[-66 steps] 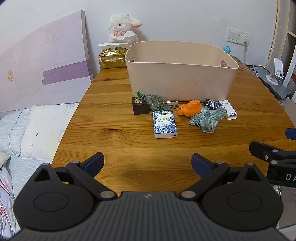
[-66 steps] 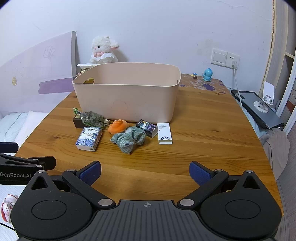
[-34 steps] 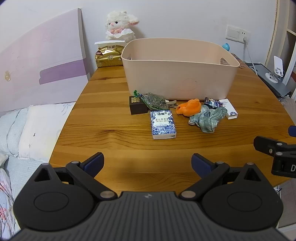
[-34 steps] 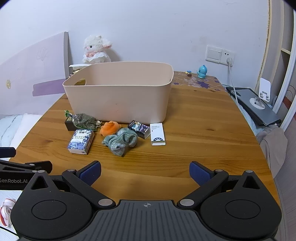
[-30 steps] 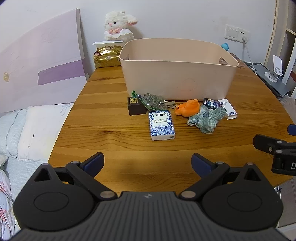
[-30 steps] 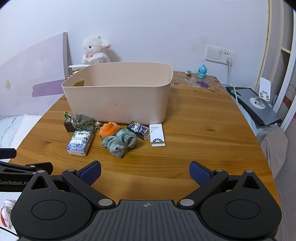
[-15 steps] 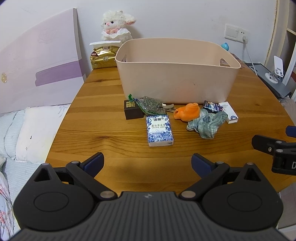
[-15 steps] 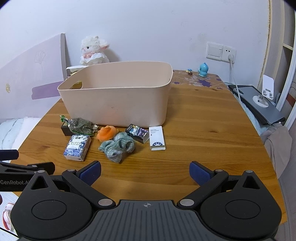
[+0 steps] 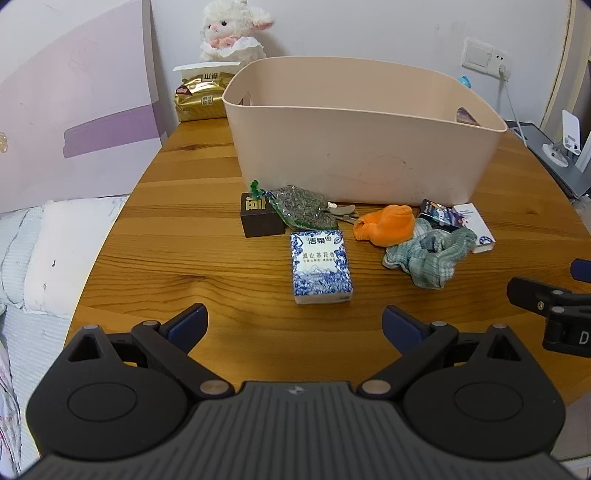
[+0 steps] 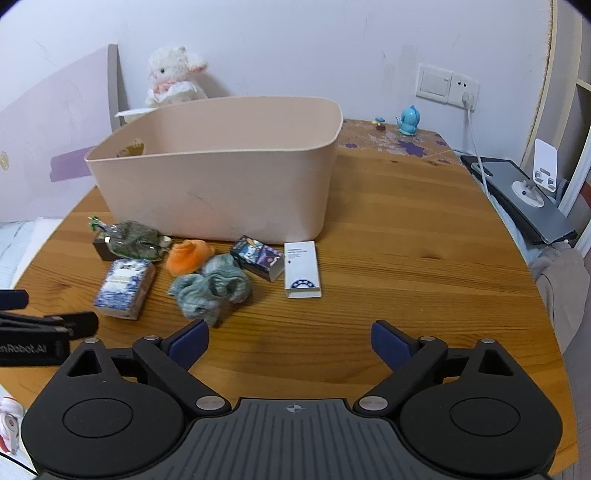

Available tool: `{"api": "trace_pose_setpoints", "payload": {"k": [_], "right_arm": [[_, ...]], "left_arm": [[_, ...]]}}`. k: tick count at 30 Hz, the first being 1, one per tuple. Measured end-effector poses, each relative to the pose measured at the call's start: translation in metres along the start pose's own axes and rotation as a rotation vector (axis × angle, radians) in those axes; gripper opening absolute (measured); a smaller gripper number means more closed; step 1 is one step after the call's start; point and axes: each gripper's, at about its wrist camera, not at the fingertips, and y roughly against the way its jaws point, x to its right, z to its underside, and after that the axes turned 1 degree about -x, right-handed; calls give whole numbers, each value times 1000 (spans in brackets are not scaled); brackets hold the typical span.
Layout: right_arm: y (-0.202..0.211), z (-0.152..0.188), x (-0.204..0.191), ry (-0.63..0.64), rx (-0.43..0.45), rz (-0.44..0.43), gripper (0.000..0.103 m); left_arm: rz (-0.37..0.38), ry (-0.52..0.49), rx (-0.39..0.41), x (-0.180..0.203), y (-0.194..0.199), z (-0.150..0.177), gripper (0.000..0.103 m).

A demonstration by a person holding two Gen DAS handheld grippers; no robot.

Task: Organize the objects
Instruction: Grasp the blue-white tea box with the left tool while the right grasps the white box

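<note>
A beige plastic bin [image 9: 362, 147] [image 10: 221, 177] stands on the wooden table [image 9: 207, 258] [image 10: 406, 258]. In front of it lie a dark brown box [image 9: 258, 219], a bag of green leaves [image 9: 303, 210] [image 10: 135, 236], a blue-white tissue pack [image 9: 320, 266] [image 10: 123, 282], an orange cloth [image 9: 386, 229] [image 10: 188, 254], a green cloth [image 9: 428, 254] [image 10: 210, 288], a dark printed box [image 9: 439, 216] [image 10: 256, 256] and a white box [image 9: 476, 232] [image 10: 302, 269]. My left gripper [image 9: 293, 323] is open and empty, just short of the tissue pack. My right gripper [image 10: 290, 341] is open and empty, near the green cloth.
A plush lamb [image 9: 231, 31] [image 10: 171, 75] and a gold packet [image 9: 201, 99] sit behind the bin. A blue figurine [image 10: 408, 120], a wall socket with cable [image 10: 463, 92] and a grey device with white stand [image 10: 528, 192] are at the right. A bed [image 9: 37, 258] lies left.
Both grippers have moved forward toward the objects, which now look larger and nearer. Both stay open. Nothing on the table has shifted.
</note>
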Motion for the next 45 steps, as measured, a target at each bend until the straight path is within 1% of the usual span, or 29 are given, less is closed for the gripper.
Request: {"api": "trace_pose_setpoints", "payload": {"k": [2,7,10,12,16,18,19,20,22,26,28,29,30,31,32,33,34,36,41,45], "right_arm": [[-10,-2,1,0,-17,8,94],[-33,-4,3,21,-51,36,88],[-47,-6,5,30,-70,43,82],[-54,-8,8,30,-76,40,82],[-68,-11,7,63,-74,55,80],[-75,-12,8,68,-77,42,78],[-80,-12,9,66,-81,33,76],[-84,-13,9,63,-83,23,75],[-90,-16,10,48,-71,2,74],[-97,-21,7,54,-41,-1,68],[-98,-22,6,57,-29,-9,56],[-98,-22,6,57,-23,-11,53],[-97,-22,5,60,-18,-13,45],[-96,-21,4,63,-14,-16,36],[-95,-21,3,70,-11,-17,31],[-94,-20,2,76,-10,-16,30],[-93,-20,1,85,-10,-14,29],[-91,-18,-1,97,-10,-15,28],[-76,-12,3,77,-9,-40,28],[-56,-8,9,62,17,-45,28]], "left_arm": [[-5,14,7,-1,-6,-3,101],[13,51,-12,-4,-24,-9,101],[-7,47,-20,-2,-36,-12,101],[-16,39,-32,1,-45,-12,101],[-7,27,-51,6,-60,-11,100],[-7,11,-57,8,-67,-11,98],[-4,9,-59,9,-71,-11,94],[1,10,-61,9,-73,-11,94],[31,29,-49,6,-76,-12,92],[35,29,-43,2,-79,-16,91],[34,19,-44,3,-80,-16,92],[36,22,-44,2,-81,-16,92],[37,17,-44,1,-81,-17,92],[37,15,-41,0,-81,-17,90],[38,13,-32,0,-81,-17,86],[39,12,-20,-1,-80,-18,76],[39,14,-11,-2,-78,-18,63],[44,15,-8,-4,-78,-21,48],[46,-13,-7,-7,-78,-20,48],[54,-5,8,-9,-64,-15,47]]}}
